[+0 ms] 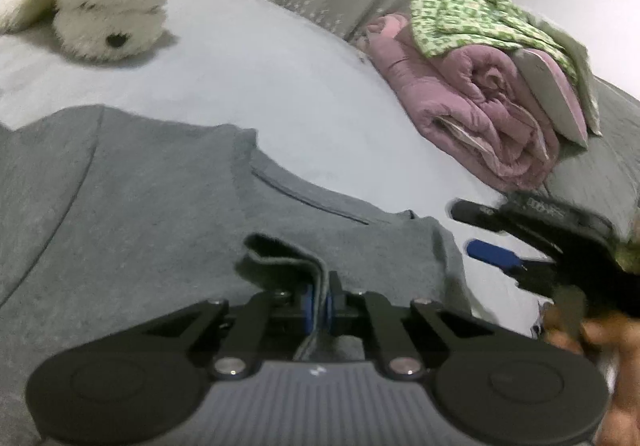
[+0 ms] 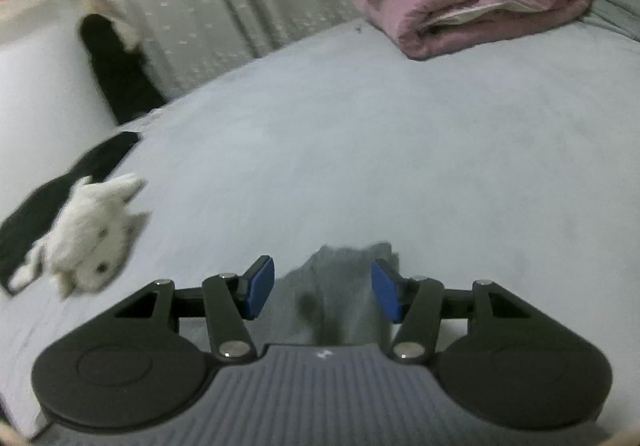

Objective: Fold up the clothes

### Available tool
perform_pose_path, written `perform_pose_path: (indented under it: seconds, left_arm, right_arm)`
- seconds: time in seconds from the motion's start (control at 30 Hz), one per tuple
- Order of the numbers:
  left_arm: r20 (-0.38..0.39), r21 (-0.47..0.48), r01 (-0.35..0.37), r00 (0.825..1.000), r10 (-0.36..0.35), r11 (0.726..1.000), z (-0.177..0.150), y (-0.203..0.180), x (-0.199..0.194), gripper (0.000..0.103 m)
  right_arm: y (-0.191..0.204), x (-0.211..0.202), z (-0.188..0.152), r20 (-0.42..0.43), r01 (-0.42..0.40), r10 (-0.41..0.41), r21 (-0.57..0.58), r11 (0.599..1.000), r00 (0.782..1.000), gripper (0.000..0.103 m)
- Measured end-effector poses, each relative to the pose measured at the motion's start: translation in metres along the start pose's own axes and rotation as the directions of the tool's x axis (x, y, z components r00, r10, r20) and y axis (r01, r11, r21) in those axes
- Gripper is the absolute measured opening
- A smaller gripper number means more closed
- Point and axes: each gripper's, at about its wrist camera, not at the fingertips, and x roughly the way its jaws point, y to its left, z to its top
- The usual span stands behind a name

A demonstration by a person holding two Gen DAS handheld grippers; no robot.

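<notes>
Smooth pale sheet [image 1: 280, 78] under soft grey knit shirt [image 1: 140, 198].

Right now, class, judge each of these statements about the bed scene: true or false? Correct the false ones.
1. The left gripper is shut on the grey garment. True.
2. The right gripper has clamped the garment's corner. False: its jaws stand apart, with the grey fabric between them but not pressed.
3. A white plush toy lies on the bed sheet. True.
4. The pink quilt is spread flat across the bed. False: it sits folded in a bundle.
5. A green patterned cloth rests on top of the quilt. True.
</notes>
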Motion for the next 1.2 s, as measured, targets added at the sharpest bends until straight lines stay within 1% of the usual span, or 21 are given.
perform_pose_path:
  seconds: [0.13, 0.3, 0.37, 0.4, 0.47, 0.53, 0.67, 0.73, 0.8, 0.83, 0.9, 0.93, 0.97, 1.0, 1.03, 1.07, 1.1, 1.13, 1.17, 1.2]
  left_arm:
    - [0.003, 0.027, 0.018, 1.000, -0.018, 0.999, -0.001, -0.002, 0.000, 0.004]
    - [0.003, 0.028, 0.039, 0.999, -0.039, 0.999, -0.001, -0.001, 0.000, 0.004]
    - [0.003, 0.024, 0.046, 0.999, -0.046, 0.999, -0.001, 0.000, 0.001, 0.004]
    - [0.003, 0.022, 0.050, 0.999, -0.050, 0.999, -0.001, 0.000, 0.001, 0.004]
    - [0.003, 0.022, 0.057, 0.998, -0.057, 0.998, 0.000, 0.000, 0.002, 0.004]
    - [0.006, 0.020, 0.066, 0.998, -0.066, 0.998, 0.000, 0.001, 0.002, 0.004]
    - [0.035, 0.020, 0.083, 0.996, -0.084, 0.996, 0.001, 0.001, 0.000, 0.003]
    - [0.065, 0.015, 0.119, 0.991, -0.120, 0.993, 0.000, 0.001, -0.002, 0.003]
    - [0.099, 0.008, 0.147, 0.984, -0.147, 0.989, -0.001, 0.002, -0.003, 0.004]
    - [0.103, 0.010, 0.151, 0.983, -0.151, 0.989, -0.001, 0.001, -0.003, 0.004]
    - [0.115, 0.015, 0.137, 0.984, -0.138, 0.990, 0.000, 0.000, -0.004, 0.005]
    - [0.113, 0.014, 0.134, 0.984, -0.135, 0.991, 0.000, 0.000, -0.004, 0.010]
    - [0.105, 0.001, 0.140, 0.985, -0.140, 0.990, 0.001, 0.002, -0.002, 0.020]
    - [0.095, -0.016, 0.154, 0.984, -0.152, 0.988, 0.002, 0.004, -0.001, 0.026]
    - [0.086, -0.033, 0.166, 0.983, -0.163, 0.986, 0.002, 0.006, 0.000, 0.034]
    - [0.086, -0.042, 0.174, 0.982, -0.170, 0.984, 0.003, 0.007, 0.000, 0.036]
    - [0.086, -0.049, 0.181, 0.981, -0.177, 0.982, 0.003, 0.008, 0.000, 0.036]
    - [0.087, -0.049, 0.181, 0.980, -0.176, 0.982, 0.004, 0.008, -0.001, 0.036]
    - [0.088, -0.049, 0.181, 0.981, -0.176, 0.982, 0.004, 0.009, -0.002, 0.036]
    - [0.084, -0.051, 0.178, 0.981, -0.174, 0.983, 0.003, 0.009, -0.002, 0.036]
  right_arm:
    - [0.013, 0.018, 0.002, -0.030, 0.102, -0.102, -0.008, 0.995, 0.994, 0.056]
    - [0.023, 0.029, -0.001, -0.055, 0.190, -0.192, -0.037, 0.981, 0.980, 0.043]
    - [0.025, 0.032, -0.003, -0.067, 0.203, -0.206, -0.052, 0.978, 0.976, 0.031]
    - [0.026, 0.032, -0.004, -0.069, 0.208, -0.212, -0.062, 0.976, 0.975, 0.028]
    - [0.029, 0.036, -0.003, -0.069, 0.220, -0.226, -0.083, 0.972, 0.972, 0.019]
    - [0.029, 0.035, -0.003, -0.055, 0.233, -0.239, -0.096, 0.968, 0.969, 0.011]
    - [0.030, 0.030, -0.003, -0.013, 0.264, -0.266, -0.109, 0.958, 0.964, 0.010]
    - [0.030, 0.024, -0.002, 0.029, 0.291, -0.289, -0.113, 0.950, 0.957, 0.010]
    - [0.028, 0.020, 0.000, 0.066, 0.321, -0.315, -0.119, 0.940, 0.947, 0.010]
    - [0.027, 0.020, 0.001, 0.081, 0.338, -0.330, -0.125, 0.933, 0.940, 0.010]
    - [0.024, 0.025, 0.002, 0.091, 0.374, -0.364, -0.140, 0.917, 0.927, 0.010]
    - [0.022, 0.028, 0.003, 0.091, 0.388, -0.379, -0.145, 0.910, 0.921, 0.010]
    - [0.020, 0.032, 0.004, 0.091, 0.399, -0.389, -0.148, 0.905, 0.917, 0.004]
    - [0.017, 0.035, 0.005, 0.101, 0.420, -0.408, -0.157, 0.894, 0.907, 0.003]
    - [0.014, 0.039, 0.006, 0.112, 0.441, -0.427, -0.166, 0.882, 0.897, 0.000]
    - [0.010, 0.041, 0.008, 0.120, 0.452, -0.437, -0.170, 0.875, 0.891, 0.000]
    - [0.004, 0.042, 0.010, 0.116, 0.432, -0.418, -0.156, 0.888, 0.901, 0.000]
    - [-0.004, 0.040, 0.013, 0.095, 0.394, -0.384, -0.124, 0.911, 0.918, 0.000]
    - [-0.010, 0.038, 0.016, 0.075, 0.356, -0.350, -0.091, 0.930, 0.934, 0.005]
    - [-0.015, 0.034, 0.018, 0.060, 0.324, -0.321, -0.066, 0.944, 0.945, 0.007]
